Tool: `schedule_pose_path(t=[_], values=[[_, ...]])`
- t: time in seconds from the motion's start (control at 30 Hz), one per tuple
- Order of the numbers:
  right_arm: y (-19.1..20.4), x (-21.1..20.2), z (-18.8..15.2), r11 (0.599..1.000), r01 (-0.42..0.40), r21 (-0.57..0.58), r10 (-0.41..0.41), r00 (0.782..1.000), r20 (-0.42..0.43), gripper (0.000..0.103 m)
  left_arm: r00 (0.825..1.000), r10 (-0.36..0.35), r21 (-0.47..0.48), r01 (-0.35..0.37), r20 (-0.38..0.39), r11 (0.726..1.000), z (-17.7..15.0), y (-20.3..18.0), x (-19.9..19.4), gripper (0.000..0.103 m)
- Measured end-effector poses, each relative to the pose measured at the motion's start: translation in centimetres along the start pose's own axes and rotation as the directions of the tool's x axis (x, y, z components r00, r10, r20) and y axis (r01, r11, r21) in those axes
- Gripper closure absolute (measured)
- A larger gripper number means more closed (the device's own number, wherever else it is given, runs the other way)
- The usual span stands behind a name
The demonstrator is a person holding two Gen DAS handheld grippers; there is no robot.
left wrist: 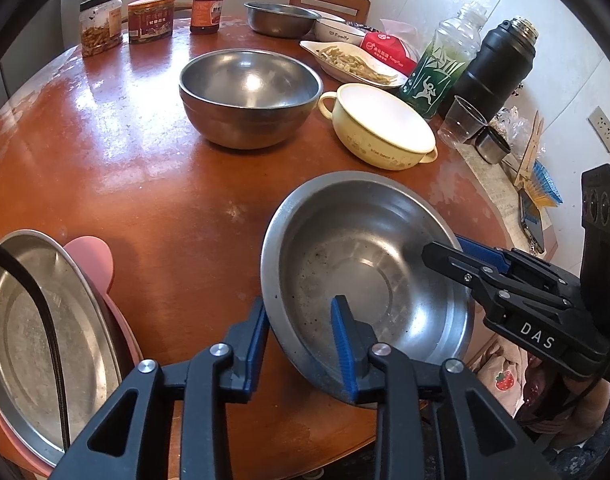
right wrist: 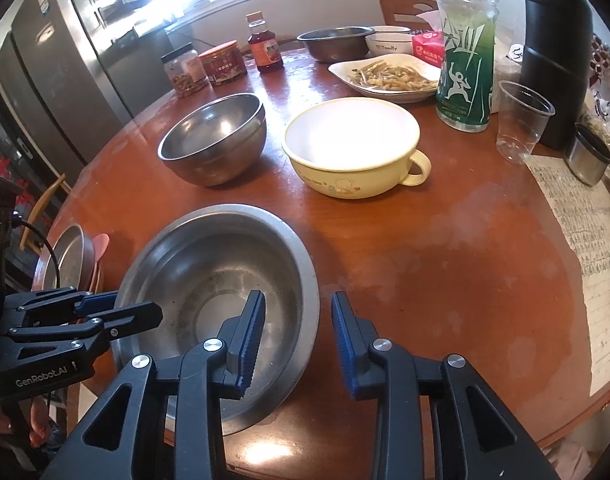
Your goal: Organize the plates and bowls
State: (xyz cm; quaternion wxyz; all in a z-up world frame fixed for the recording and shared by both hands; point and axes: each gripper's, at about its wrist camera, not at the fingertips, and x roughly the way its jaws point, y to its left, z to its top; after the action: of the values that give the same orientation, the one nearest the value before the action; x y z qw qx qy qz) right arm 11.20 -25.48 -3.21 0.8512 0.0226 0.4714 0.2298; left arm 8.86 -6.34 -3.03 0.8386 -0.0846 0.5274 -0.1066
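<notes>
A wide, shallow steel basin (left wrist: pixel 365 272) (right wrist: pixel 209 280) rests on the round wooden table (left wrist: pixel 145 184) near its front edge. My left gripper (left wrist: pixel 301 344) (right wrist: pixel 133 308) straddles the basin's near-left rim, one blue pad outside and one inside, with a gap at the metal. My right gripper (right wrist: pixel 299 336) (left wrist: pixel 445 248) straddles the opposite rim the same way, its pads apart and not pressing. Behind the basin stand nested deep steel bowls (left wrist: pixel 249 96) (right wrist: pixel 213 140) and a yellow two-handled bowl (left wrist: pixel 381 128) (right wrist: pixel 353 148). A steel plate (left wrist: pixel 37 328) lies on a pink plate (left wrist: pixel 93 256) at the far left.
At the back are a steel bowl (left wrist: pixel 279 20), a white bowl (left wrist: pixel 337 32) and a dish of food (left wrist: pixel 353 60). A green bottle (left wrist: pixel 441 68), a black flask (left wrist: pixel 493 64) and a plastic cup (left wrist: pixel 461 124) crowd the right. Jars (left wrist: pixel 101 24) line the far-left edge.
</notes>
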Motion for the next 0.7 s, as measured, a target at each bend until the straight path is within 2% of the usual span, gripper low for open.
schedule_pose_path(t=[0.57,0.7], values=[[0.1,-0.7,0.3,1.000,0.005,-0.001,-0.005,1.000,0.014,0.066,0.999,0.016,0.006,-0.016,0.029,1.000,0.1,-0.2,-1.3,0.059],[0.0,-1.1,0.3,1.000,0.005,0.004,-0.005,1.000,0.025,0.057,0.999,0.021,0.015,-0.021,0.036,1.000,0.1,-0.3,-1.7,0.059]])
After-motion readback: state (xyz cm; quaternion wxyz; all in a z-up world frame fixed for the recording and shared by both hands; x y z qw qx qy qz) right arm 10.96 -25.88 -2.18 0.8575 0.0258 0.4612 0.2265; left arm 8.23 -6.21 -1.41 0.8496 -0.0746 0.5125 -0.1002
